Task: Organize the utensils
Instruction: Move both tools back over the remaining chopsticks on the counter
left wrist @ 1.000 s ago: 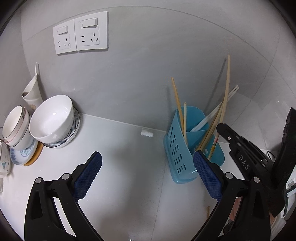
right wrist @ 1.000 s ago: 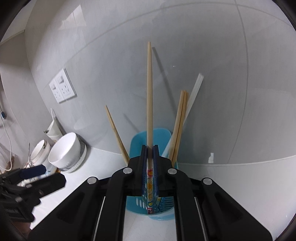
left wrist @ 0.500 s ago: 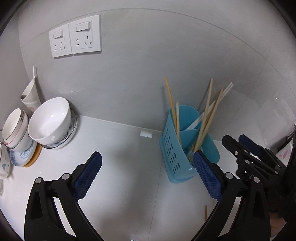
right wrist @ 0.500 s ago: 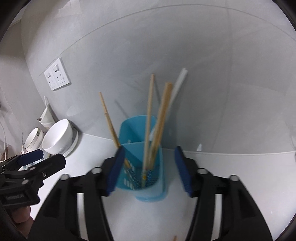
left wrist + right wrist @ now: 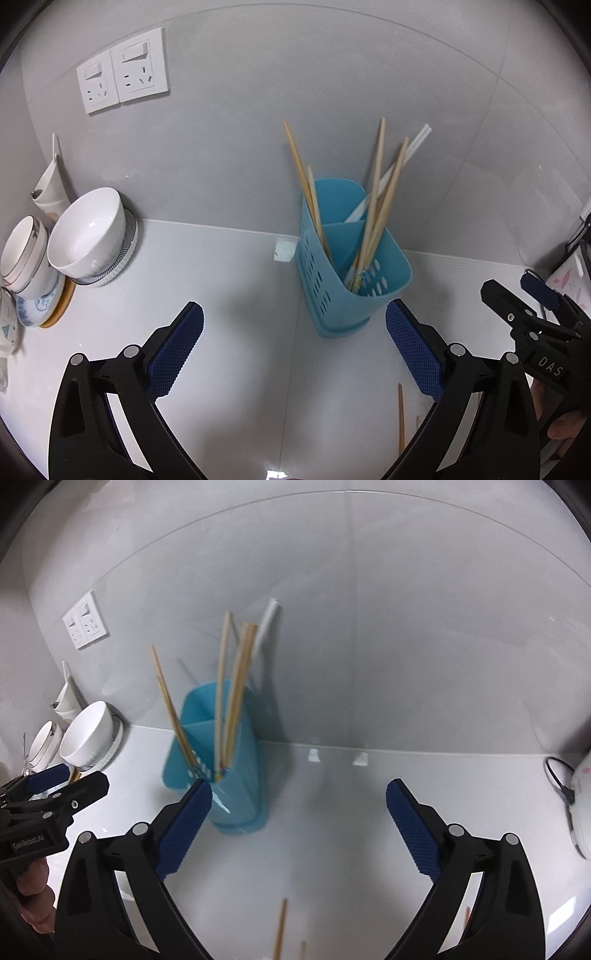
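A blue slotted utensil holder (image 5: 351, 288) stands on the white counter by the wall, with several wooden chopsticks (image 5: 373, 206) and a white stick (image 5: 406, 151) upright in it. My left gripper (image 5: 293, 317) is open in front of it, its pads empty. In the right wrist view the holder (image 5: 236, 794) sits just beyond the left finger. My right gripper (image 5: 299, 790) is opening wide, with nothing between its jaws. Loose chopsticks (image 5: 280, 926) lie on the counter below it, and one chopstick (image 5: 400, 417) also shows in the left wrist view.
White bowls (image 5: 88, 229) and stacked dishes (image 5: 26, 254) crowd the counter's left end under two wall sockets (image 5: 122, 74). A white appliance (image 5: 581, 805) with a black cable (image 5: 557, 775) sits at the far right. A small white tag (image 5: 284, 251) lies by the wall.
My right gripper let go of the chopstick, which now stands in the holder, then opened wide and drew back to the right. The left gripper stayed open and shifted slightly.
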The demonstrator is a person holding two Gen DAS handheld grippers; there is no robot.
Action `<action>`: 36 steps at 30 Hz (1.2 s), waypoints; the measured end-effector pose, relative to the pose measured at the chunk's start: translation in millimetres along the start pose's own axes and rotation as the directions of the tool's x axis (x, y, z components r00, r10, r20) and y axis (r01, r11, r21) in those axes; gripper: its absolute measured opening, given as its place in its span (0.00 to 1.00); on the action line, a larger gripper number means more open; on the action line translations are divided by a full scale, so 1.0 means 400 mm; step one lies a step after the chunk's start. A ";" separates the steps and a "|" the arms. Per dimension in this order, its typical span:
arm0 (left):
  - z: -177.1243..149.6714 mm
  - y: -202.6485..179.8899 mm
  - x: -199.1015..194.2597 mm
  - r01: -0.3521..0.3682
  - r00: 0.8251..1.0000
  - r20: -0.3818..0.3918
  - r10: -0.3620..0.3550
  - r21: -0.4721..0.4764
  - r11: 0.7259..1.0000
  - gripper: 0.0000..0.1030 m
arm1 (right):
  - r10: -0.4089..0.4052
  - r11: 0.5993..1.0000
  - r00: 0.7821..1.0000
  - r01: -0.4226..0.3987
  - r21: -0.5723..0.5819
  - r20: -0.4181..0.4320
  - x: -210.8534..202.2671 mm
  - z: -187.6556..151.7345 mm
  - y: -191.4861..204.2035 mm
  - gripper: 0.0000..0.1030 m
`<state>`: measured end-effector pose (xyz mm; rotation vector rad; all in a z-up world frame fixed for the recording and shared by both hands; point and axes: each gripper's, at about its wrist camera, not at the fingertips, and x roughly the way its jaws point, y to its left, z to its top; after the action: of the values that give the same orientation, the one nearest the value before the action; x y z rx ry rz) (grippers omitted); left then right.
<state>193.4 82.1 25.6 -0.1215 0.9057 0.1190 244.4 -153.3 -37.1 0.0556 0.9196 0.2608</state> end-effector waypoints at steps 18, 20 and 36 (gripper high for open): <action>-0.151 -0.130 0.007 0.061 0.994 -0.095 -0.056 0.053 0.997 0.94 | -0.089 0.992 0.993 0.095 0.078 -0.080 -0.070 -0.153 -0.157 0.92; -0.169 -0.147 0.011 0.071 0.992 -0.110 -0.064 0.059 0.996 0.94 | -0.100 0.990 0.991 0.108 0.087 -0.094 -0.077 -0.173 -0.178 0.92; -0.335 -0.220 0.090 0.080 0.963 -0.263 -0.056 0.083 0.993 0.94 | -0.146 0.977 0.962 0.177 0.120 -0.230 -0.076 -0.340 -0.284 0.92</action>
<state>124.8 -23.8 -79.8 -0.0822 1.1670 -0.0041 141.5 -279.3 -114.0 0.0811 1.1565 0.0492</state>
